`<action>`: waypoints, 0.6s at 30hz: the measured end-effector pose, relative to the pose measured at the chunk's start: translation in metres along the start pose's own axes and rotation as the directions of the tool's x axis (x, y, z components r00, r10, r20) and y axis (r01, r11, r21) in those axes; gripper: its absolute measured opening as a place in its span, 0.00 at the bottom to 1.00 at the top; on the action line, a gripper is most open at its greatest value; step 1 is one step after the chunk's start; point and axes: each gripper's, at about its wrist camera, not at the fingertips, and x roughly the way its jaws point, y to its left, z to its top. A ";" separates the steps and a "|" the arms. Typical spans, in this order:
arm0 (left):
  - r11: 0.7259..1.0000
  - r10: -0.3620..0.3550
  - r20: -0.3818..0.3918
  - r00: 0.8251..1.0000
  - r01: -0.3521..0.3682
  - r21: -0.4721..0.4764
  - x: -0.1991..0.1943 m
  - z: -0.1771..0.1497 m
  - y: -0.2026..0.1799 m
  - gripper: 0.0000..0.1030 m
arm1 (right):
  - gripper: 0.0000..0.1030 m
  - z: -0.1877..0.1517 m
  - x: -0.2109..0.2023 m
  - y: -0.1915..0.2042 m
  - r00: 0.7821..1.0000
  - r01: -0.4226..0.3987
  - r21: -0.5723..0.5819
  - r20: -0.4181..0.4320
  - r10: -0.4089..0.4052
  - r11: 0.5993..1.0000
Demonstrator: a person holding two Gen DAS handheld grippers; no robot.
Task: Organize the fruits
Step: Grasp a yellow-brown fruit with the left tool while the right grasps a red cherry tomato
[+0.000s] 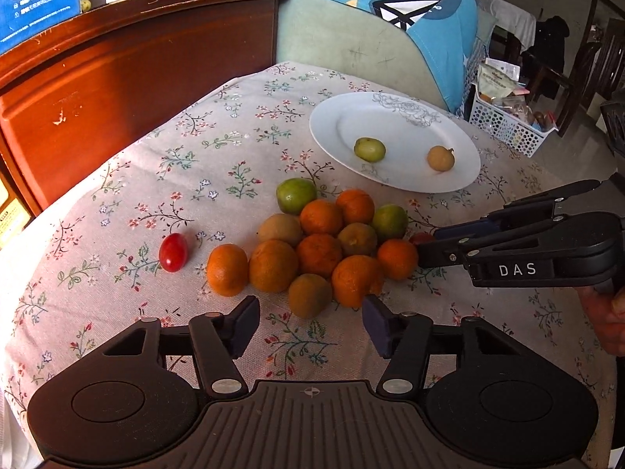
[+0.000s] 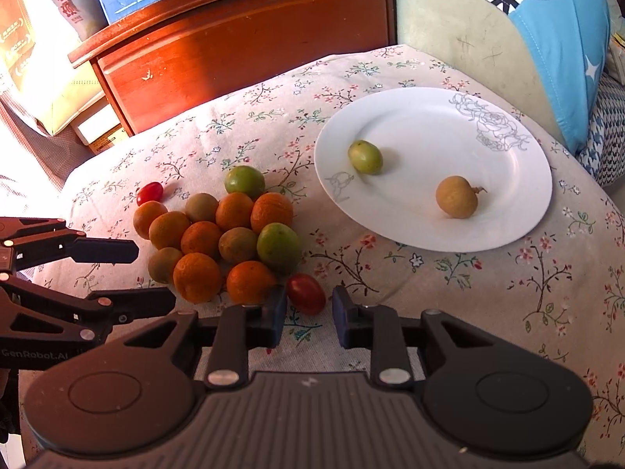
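**A:** Left wrist view first. What's the left tool (image 1: 310,320) doing?

**B:** Jaws half wide, holding nothing. The brown-green fruit (image 1: 309,295) at the bottom edge of the fruit pile (image 1: 328,242) sits just ahead, between the pads, which are clear of it. The right tool (image 1: 425,245) comes in from mid-right, narrow, tips on the cherry tomato (image 1: 421,237).

**A:** And the rest?

**B:** A second cherry tomato (image 1: 173,252) lies alone, left of the pile on the table (image 1: 117,195). The plate (image 1: 410,125) at upper right already carries a green fruit (image 1: 369,149) and a longan (image 1: 441,158).

**A:** Right wrist view?

**B:** The right tool (image 2: 308,310) is nearly closed around the cherry tomato (image 2: 306,294) at lower centre, pads at its flanks. Reads as gripped, though the right-hand contact is marginal. The left tool (image 2: 156,275) enters from the left edge, straddling the brown-green fruit (image 2: 164,265). The plate (image 2: 429,125) is at upper right, well apart from the pile.

**A:** Handling?

**B:** My guess is the tomato is light, smooth and thin-skinned, so it squirts out or splits if squeezed. Pinch across the short axis at mid-body, with minimal force. The round fruit looks firmer with a duller skin, so it should be grippy. Take it across the widest part. It touches its neighbours, so pulling it may set the pile rolling.
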 end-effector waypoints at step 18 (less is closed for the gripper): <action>0.999 -0.033 0.000 0.999 0.033 0.005 0.012 0.001 0.003 0.36 | 0.21 0.001 0.001 0.000 1.000 -0.003 0.019 0.000 0.003 1.000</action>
